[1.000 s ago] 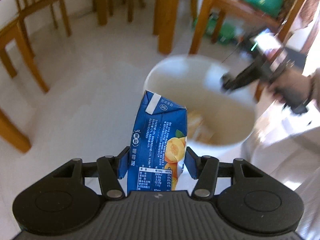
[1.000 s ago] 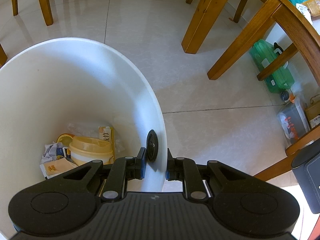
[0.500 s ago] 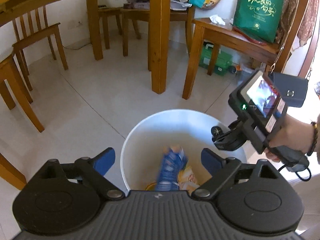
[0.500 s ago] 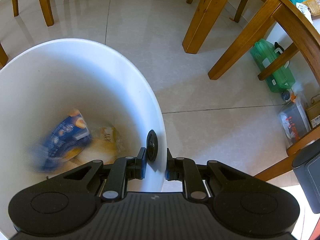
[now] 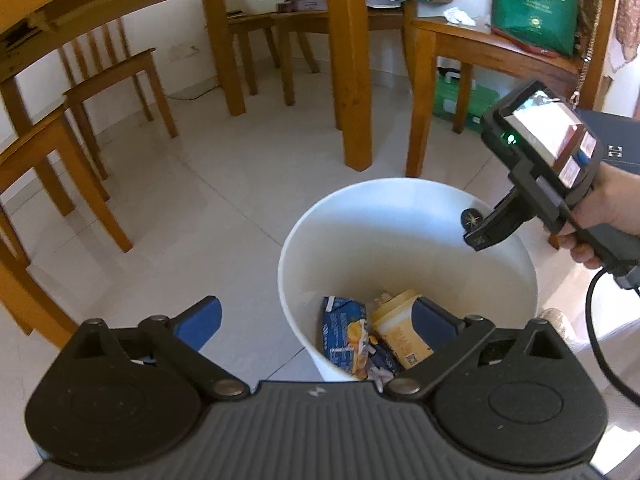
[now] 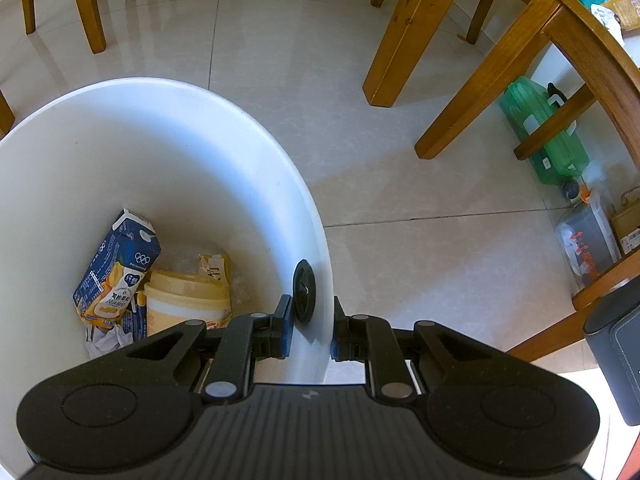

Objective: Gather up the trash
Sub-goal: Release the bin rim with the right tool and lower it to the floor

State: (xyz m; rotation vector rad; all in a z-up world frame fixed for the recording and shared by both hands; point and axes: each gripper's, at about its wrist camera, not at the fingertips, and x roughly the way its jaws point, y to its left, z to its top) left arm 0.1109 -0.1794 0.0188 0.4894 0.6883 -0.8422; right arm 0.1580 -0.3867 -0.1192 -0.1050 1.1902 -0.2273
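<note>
Bin (image 6: 160, 128) bottom partly hidden; carton (image 6: 116, 268) text too small; crumpled paper (image 6: 106, 338) half-covered.

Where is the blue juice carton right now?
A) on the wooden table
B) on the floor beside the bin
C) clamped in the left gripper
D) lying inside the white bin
D: the blue juice carton lies on the trash inside the white bin, and the left gripper is open and empty above it.
</note>
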